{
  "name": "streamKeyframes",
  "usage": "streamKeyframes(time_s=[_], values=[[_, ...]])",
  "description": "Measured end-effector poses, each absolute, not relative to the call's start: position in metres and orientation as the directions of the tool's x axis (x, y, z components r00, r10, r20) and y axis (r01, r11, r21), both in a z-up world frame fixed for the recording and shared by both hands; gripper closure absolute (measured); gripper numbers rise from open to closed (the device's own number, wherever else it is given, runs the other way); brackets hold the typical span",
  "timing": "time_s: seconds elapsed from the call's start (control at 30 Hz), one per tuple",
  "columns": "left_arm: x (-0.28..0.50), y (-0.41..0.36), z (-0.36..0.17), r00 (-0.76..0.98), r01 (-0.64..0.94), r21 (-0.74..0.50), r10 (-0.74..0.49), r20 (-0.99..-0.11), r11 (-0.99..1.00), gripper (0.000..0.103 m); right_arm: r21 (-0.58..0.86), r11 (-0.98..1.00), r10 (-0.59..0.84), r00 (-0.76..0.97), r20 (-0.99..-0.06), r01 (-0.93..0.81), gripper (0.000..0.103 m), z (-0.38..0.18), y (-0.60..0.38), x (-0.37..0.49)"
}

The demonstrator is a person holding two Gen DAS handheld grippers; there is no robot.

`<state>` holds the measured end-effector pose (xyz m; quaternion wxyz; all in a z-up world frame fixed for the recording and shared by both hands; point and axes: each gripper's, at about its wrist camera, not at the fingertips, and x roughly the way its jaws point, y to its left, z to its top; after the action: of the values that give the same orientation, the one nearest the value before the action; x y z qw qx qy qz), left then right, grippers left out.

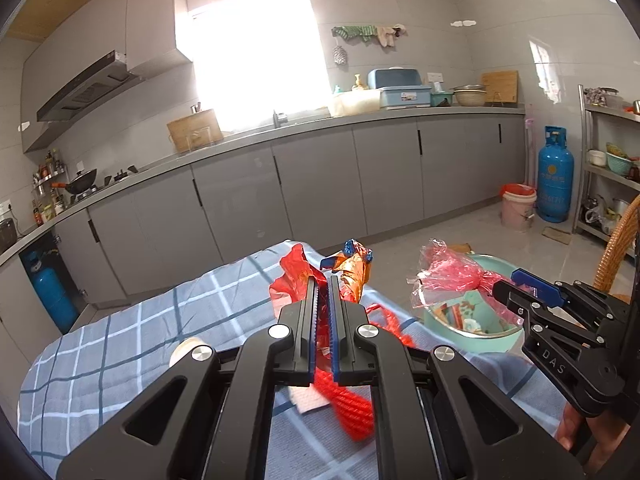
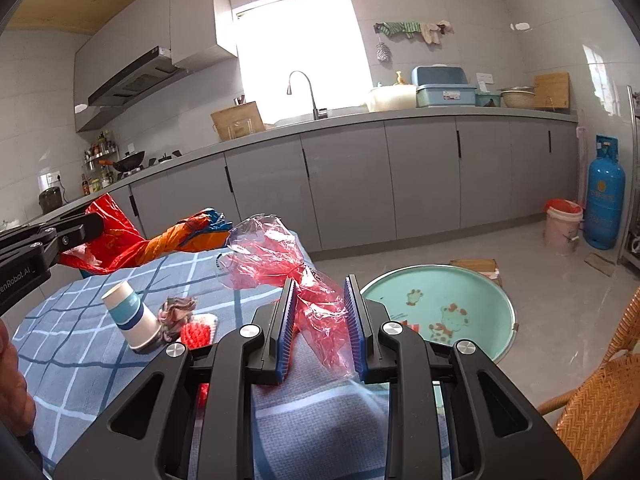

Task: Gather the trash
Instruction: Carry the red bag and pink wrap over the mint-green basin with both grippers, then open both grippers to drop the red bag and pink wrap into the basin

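In the left wrist view, the left gripper (image 1: 323, 280) is seen clamped tight on a red-and-orange wrapper (image 1: 352, 270), which is held up over the checked cloth (image 1: 120, 340). Red netting (image 1: 352, 404) and a white scrap (image 1: 308, 398) are seen under it on the cloth. In the right wrist view, the right gripper (image 2: 320, 284) is seen part closed on a crumpled pink bag (image 2: 280, 260), also lifted clear of the cloth (image 2: 80, 380). Only this view shows one tipped paper cup (image 2: 130, 314), one crumpled wad (image 2: 176, 310) touching it and a red-and-white knitted piece (image 2: 198, 330) just beside them. Beyond the cloth's edge one green basin (image 2: 472, 280) is seen on the floor; its inside is shown whole here, but in the left view it is partly hidden by the bag (image 1: 448, 276) and the right gripper (image 1: 516, 284). Farther off, one pink bucket (image 2: 562, 226) stands beside a blue gas cylinder (image 2: 604, 196). A second cylinder (image 1: 52, 292), under the counter, is shown by the left view alone.
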<state>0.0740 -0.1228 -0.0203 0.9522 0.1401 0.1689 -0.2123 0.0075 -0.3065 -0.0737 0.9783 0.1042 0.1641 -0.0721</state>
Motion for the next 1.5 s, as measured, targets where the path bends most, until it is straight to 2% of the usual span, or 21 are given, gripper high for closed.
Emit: streamKeyframes(time_s=[0.77,1.5], values=[[0.092,-0.204,-0.025,0.799,0.566,0.210,-0.468,-0.378,0.797,0.097,0.170,0.940,-0.226,0.912,-0.342,0.296,0.077,-0.070,-0.377,0.023],[0.117,-0.273,-0.054,0.712,0.663,0.178,-0.539,-0.451,0.727,0.097,0.158,0.914,-0.282,0.867,-0.410,0.373,0.077,-0.093,-0.424,0.052]])
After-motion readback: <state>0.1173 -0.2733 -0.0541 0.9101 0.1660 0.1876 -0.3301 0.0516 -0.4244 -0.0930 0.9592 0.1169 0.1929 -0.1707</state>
